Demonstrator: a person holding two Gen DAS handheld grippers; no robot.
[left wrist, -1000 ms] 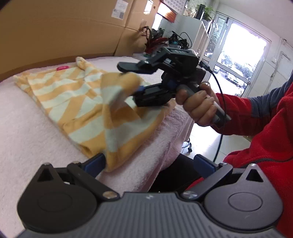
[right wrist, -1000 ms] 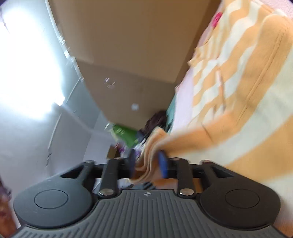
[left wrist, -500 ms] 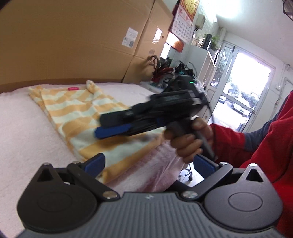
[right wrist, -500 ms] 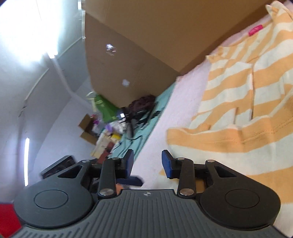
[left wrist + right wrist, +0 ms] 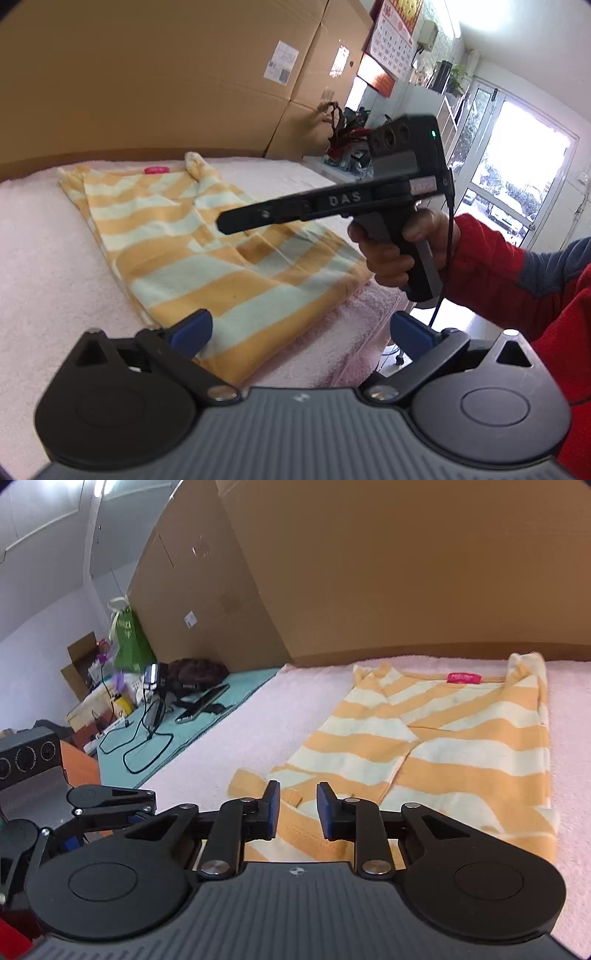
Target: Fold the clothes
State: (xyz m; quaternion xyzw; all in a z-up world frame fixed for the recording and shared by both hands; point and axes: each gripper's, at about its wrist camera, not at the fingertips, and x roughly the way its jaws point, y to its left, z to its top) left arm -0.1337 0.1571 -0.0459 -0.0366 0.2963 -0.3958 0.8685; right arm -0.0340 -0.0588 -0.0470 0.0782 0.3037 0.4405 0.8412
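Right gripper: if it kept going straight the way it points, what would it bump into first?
Probably the orange-and-cream striped shirt lying on the pink towel-covered table. The right gripper tilts down toward its near hem, nothing between its closing jaws. Depth is hard to judge.

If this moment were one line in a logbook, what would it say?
task: fold clothes | striped shirt: flat on pink towel, sleeve folded in | left gripper: open, empty | right gripper: closing, empty, above shirt
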